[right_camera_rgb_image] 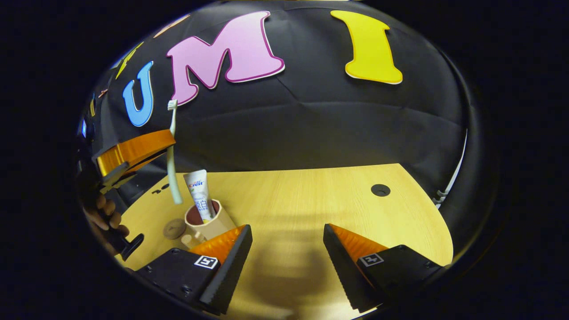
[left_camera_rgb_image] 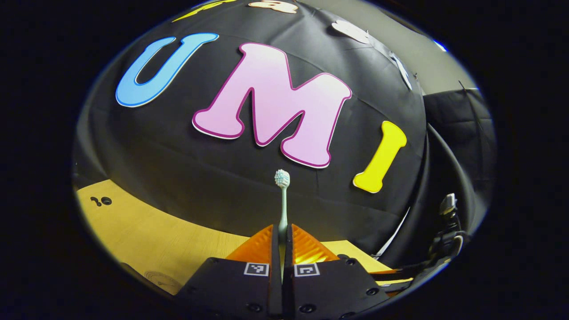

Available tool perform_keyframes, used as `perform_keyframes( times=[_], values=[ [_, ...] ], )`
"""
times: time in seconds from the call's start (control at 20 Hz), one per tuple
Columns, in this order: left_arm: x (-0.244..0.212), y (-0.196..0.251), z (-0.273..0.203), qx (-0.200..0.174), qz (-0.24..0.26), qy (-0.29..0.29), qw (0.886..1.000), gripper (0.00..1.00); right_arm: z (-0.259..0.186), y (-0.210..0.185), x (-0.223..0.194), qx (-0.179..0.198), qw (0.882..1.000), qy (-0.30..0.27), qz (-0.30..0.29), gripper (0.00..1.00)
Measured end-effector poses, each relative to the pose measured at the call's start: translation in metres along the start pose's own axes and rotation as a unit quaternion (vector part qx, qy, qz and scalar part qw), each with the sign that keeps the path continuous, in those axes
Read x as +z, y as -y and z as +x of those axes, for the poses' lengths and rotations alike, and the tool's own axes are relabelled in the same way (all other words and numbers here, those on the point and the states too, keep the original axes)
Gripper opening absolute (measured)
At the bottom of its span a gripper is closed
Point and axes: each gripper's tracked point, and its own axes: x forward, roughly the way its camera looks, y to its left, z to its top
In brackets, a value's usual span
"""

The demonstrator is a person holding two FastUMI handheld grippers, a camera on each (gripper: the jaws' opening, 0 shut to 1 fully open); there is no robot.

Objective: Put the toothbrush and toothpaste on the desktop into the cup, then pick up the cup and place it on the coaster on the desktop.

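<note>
1 slim pale-green toothbrush (left_camera_rgb_image: 282,209), white bristles

Left gripper (left_camera_rgb_image: 282,242): in the left gripper view the two fingers (left_camera_rgb_image: 258,249) stand almost together, clamped on the handle of the toothbrush (left_camera_rgb_image: 282,200), which rises upright between them with its bristle head at the top. In the right gripper view the same gripper appears at the left edge, raised above the table (right_camera_rgb_image: 311,200), fingers level and pointing right, with the person's hand (right_camera_rgb_image: 104,218) gripping its handle below.

Right gripper (right_camera_rgb_image: 288,262): the fingers (right_camera_rgb_image: 231,258) are spread wide apart with nothing between them, held low over the table.
</note>
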Motion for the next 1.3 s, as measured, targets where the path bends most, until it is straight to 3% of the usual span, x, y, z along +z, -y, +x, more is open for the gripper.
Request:
perform_keyframes(
  times=[0.3,0.5,0.7,0.75,0.8,0.9,0.95,1.0,1.05,1.15,1.3],
  values=[
    [-0.052,-0.004,0.017,0.0,0.039,-0.02,0.999,0.08,-0.004,0.008,-0.014,-0.013,1.0,-0.012,0.01,0.98],
    [-0.063,-0.004,0.015,0.005,0.064,-0.024,0.998,0.11,-0.003,0.002,-0.024,-0.007,1.0,-0.026,0.0,0.98],
    [-0.071,0.001,0.008,-0.009,0.045,-0.035,0.998,0.16,-0.008,-0.002,-0.022,-0.011,1.0,-0.018,-0.023,0.98],
    [-0.07,0.002,0.005,-0.009,0.041,-0.035,0.999,0.27,-0.008,-0.003,-0.022,-0.01,1.0,-0.02,-0.02,0.98],
    [-0.068,0.002,0.001,-0.008,0.041,-0.034,0.999,0.25,-0.008,-0.004,-0.022,-0.009,1.0,-0.022,-0.016,0.98],
    [-0.064,0.001,-0.006,-0.001,0.046,-0.032,0.998,0.51,-0.012,-0.008,-0.022,-0.008,1.0,-0.023,-0.01,0.98],
    [-0.06,0.0,-0.012,0.005,0.051,-0.032,0.998,0.77,-0.013,-0.009,-0.02,-0.008,1.0,-0.02,-0.009,0.98],
    [-0.057,-0.001,-0.019,0.012,0.054,-0.034,0.998,0.74,-0.013,-0.011,-0.017,-0.007,1.0,-0.018,-0.008,0.98],
    [-0.053,-0.003,-0.028,0.02,0.055,-0.037,0.998,0.87,-0.014,-0.013,-0.016,-0.006,1.0,-0.018,-0.004,0.98],
    [-0.047,-0.01,-0.05,0.037,0.058,-0.043,0.997,0.96,-0.015,-0.02,-0.013,-0.002,1.0,-0.023,0.008,0.98],
    [-0.045,-0.025,-0.084,0.063,0.072,-0.063,0.993,0.97,-0.018,-0.03,0.004,0.0,1.0,-0.016,0.013,0.98]
  ],
)
